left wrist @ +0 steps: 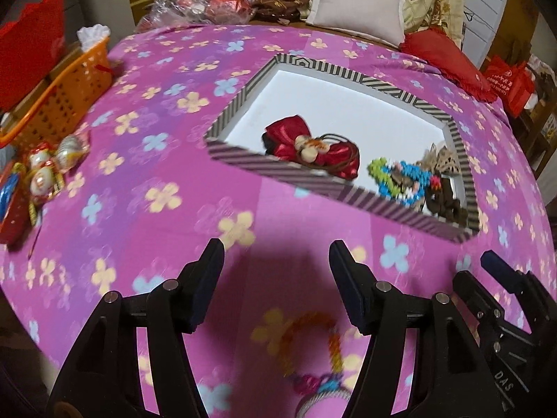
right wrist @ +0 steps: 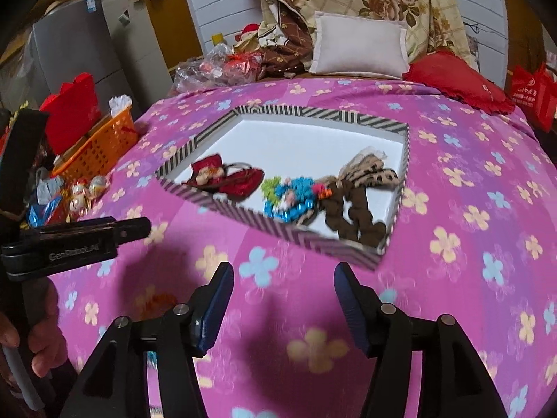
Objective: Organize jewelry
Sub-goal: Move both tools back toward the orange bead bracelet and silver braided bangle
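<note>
A striped-rim box (left wrist: 243,160) (right wrist: 243,212) with a white floor lies on the pink flowered bedsheet (left wrist: 156,244). Inside it are a red bow hair tie (left wrist: 313,146) (right wrist: 226,177), a green and blue beaded piece (left wrist: 400,177) (right wrist: 289,195), brown hair ties (left wrist: 445,205) (right wrist: 358,216) and a leopard-print bow (right wrist: 369,174). An orange and yellow beaded bracelet (left wrist: 336,348) lies on the sheet, low between the arms of my left gripper (left wrist: 276,247). That gripper is open and holds nothing. My right gripper (right wrist: 283,270) is open over bare sheet, short of the box's near corner.
An orange basket (left wrist: 66,97) (right wrist: 101,146) and shiny trinkets (left wrist: 41,174) sit at the bed's left edge. A white pillow (left wrist: 358,10), a red cushion (left wrist: 449,62) and plastic bags (right wrist: 216,66) line the far side. A hand (right wrist: 38,348) grips the left tool's handle.
</note>
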